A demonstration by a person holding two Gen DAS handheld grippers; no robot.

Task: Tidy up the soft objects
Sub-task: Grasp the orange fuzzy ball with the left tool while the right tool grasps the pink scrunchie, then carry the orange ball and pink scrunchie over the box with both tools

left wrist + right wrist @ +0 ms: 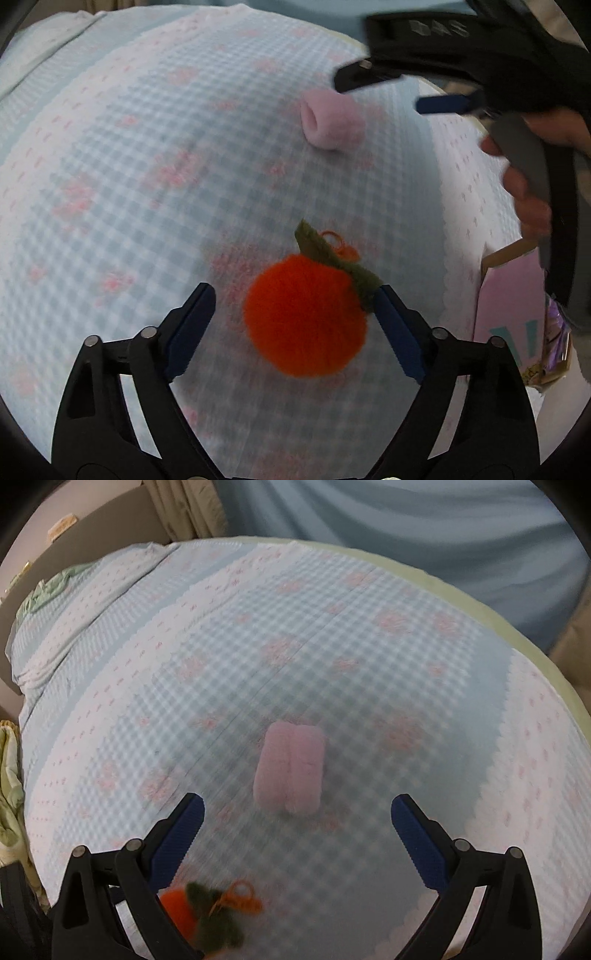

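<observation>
Orange pom-pom (pixel 304 315): we see a fluffy round ball with a green felt leaf and a small orange yarn loop at its top, lying on the checked blue-and-white bedspread (pixel 129 177). In the right wrist view it shows only partly at the lower edge (pixel 173 904), blurred.
Pink roll (pixel 290 768): we see a soft, fuzzy pink cylinder with a seam down its middle, lying on the bedspread well beyond the pom-pom.
Left gripper (pixel 295 328): we hold it low over the bed, its blue-padded fingers spread wide on either side of the pom-pom; the right finger touches the leaf, the left one stands apart.
Right gripper (pixel 297 834): we hold it spread wide and gripping nothing, just short of the pink roll. In the left wrist view it reaches in from the upper right (pixel 384 86).
Direction: the pom-pom's leaf points away from the left gripper; the roll's long axis runs roughly along the right gripper's line of sight.
Paper bag (pixel 513 306): pink, at the bed's right edge.
</observation>
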